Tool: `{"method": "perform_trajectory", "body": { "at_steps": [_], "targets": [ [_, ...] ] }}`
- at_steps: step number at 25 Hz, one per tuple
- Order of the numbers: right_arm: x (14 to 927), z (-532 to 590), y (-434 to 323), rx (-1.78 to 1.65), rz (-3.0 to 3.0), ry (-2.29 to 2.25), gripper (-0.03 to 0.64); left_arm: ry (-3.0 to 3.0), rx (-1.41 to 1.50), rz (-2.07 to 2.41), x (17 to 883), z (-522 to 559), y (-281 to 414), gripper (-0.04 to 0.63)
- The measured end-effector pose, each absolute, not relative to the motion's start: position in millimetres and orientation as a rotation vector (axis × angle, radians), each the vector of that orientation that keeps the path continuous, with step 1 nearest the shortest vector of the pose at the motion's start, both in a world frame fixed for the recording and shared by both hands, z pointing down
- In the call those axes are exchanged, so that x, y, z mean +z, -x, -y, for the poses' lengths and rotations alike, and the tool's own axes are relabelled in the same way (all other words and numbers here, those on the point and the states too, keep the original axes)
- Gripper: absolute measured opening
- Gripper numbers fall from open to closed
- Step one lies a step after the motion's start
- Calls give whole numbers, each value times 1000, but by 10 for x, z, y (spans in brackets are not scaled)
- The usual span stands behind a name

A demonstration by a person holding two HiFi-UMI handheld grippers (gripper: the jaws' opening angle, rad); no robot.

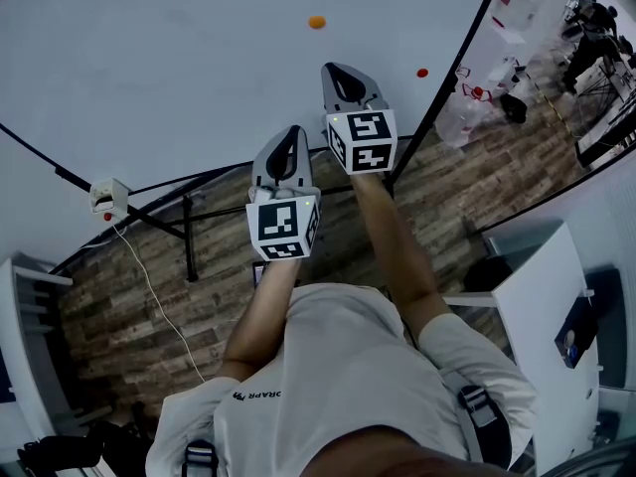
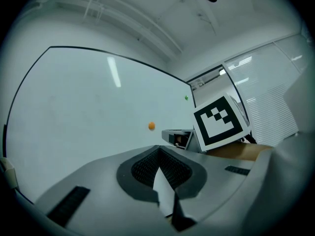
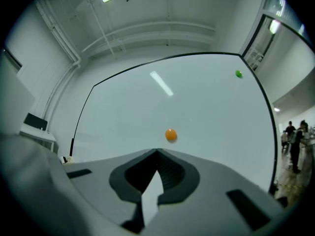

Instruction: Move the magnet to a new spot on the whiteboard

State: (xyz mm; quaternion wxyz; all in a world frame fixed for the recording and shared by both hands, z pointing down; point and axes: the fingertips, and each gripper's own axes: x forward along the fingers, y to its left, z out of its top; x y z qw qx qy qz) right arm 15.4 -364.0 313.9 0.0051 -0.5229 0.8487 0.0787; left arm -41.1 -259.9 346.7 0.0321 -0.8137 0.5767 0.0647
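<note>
Orange magnet [image 3: 170,135] at mid-frame is not yet reached, and the right gripper [image 3: 157,153], jaws together and empty, could only knock it sliding across the whiteboard [image 3: 206,102].

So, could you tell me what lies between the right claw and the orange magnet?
Only bare whiteboard lies between right claw and orange magnet, per the right gripper view.

The whiteboard [image 3: 197,102] is smooth and glossy — it mirrors a ceiling light. Your left gripper [image 1: 287,135] and right gripper [image 1: 343,71] have matt grey plastic shells with ribbed dark pads [image 3: 171,173]. The orange magnet [image 3: 171,135] looks smooth, perhaps plastic. The floor [image 1: 129,306] shows wood-grain planks; your shirt [image 1: 338,366] — matt cloth.
</note>
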Motion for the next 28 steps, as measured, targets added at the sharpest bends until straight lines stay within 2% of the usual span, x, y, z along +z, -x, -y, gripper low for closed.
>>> {"method": "perform_trajectory", "body": {
  "at_steps": [28],
  "targets": [
    [3378,2938,-243,165,-2672,1522,14,2496,203,-1681,3334,2539,408,3]
  ]
}}
